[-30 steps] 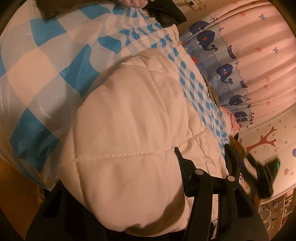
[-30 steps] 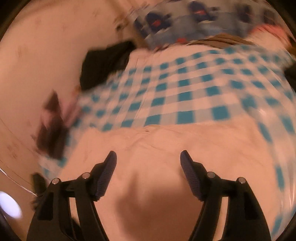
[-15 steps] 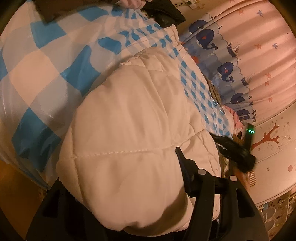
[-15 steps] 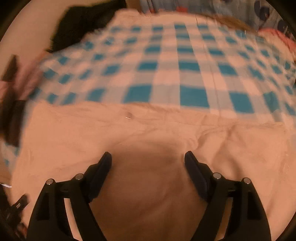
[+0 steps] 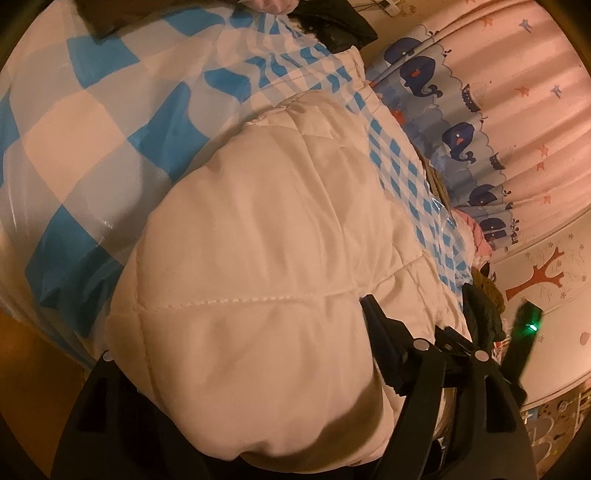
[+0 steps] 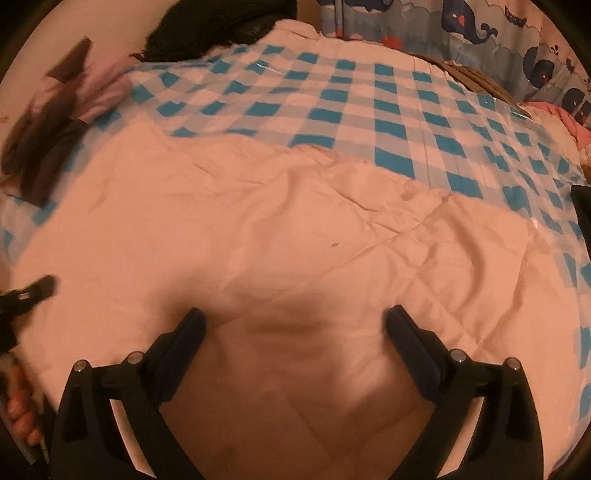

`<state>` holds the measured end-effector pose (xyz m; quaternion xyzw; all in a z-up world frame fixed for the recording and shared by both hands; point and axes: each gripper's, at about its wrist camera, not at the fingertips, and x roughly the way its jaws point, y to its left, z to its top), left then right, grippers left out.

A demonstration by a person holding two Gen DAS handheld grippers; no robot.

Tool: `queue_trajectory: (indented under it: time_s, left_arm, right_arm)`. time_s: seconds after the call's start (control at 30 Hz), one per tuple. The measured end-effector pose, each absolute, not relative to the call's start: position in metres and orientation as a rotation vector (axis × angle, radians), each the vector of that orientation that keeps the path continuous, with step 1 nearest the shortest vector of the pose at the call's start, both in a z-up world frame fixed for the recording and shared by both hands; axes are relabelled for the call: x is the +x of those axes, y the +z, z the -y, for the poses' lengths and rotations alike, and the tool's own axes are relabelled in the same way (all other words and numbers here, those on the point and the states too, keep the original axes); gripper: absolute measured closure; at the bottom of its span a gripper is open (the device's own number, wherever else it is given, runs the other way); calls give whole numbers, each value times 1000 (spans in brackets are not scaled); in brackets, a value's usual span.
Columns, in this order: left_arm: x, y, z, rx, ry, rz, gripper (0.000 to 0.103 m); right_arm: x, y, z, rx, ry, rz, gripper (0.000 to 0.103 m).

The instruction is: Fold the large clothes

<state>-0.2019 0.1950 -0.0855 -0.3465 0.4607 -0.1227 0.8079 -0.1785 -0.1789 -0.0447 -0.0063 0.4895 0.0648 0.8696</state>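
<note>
A white quilted coat (image 5: 258, 258) lies across a bed with a blue-and-white checked cover (image 5: 92, 147). My left gripper (image 5: 236, 325) sits at the coat's end. The puffy fabric bulges between its jaws, which are opening. Only the right finger (image 5: 380, 332) shows, because the coat drapes over the left one. In the right wrist view the coat (image 6: 277, 221) spreads wide below the checked cover (image 6: 369, 103). My right gripper (image 6: 295, 321) hangs just over the coat's middle. Its jaws are opening wide and nothing is pinched between them. The left gripper's fingertip (image 6: 40, 288) shows at the coat's left edge, with a hand (image 6: 18, 413) below it.
Dark clothes (image 6: 221, 22) are heaped at the bed's far end, and more dark and pink ones (image 6: 55, 122) at its left side. A whale-print curtain (image 5: 461, 122) hangs beyond the bed. A dark device with a green light (image 5: 524, 328) shows at the right in the left wrist view.
The right gripper has dropped toward the coat and its jaws have spread much wider. The left gripper has stayed put with its jaws spreading. The dark green-lit device has shifted at the right edge.
</note>
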Motion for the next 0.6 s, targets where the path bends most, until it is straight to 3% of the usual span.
queue_trajectory:
  time_s: [0.13, 0.27, 0.5, 0.6]
  left_arm:
    - [-202, -87, -196, -743, -263, -982, 33]
    - [-200, -89, -195, -756, -268, -1005, 27]
    - [-200, -90, -196, -769, -267, -1009, 27]
    - [-199, -91, -196, -772, -278, -1013, 27]
  right_arm:
    - [-218, -32, 171, -63, 131, -965, 9]
    - [-219, -64, 167, -87, 123, -1026, 7]
    - [-232, -45, 162, -76, 129, -966, 7]
    - [-229, -59, 153, -143, 124, -1023, 7]
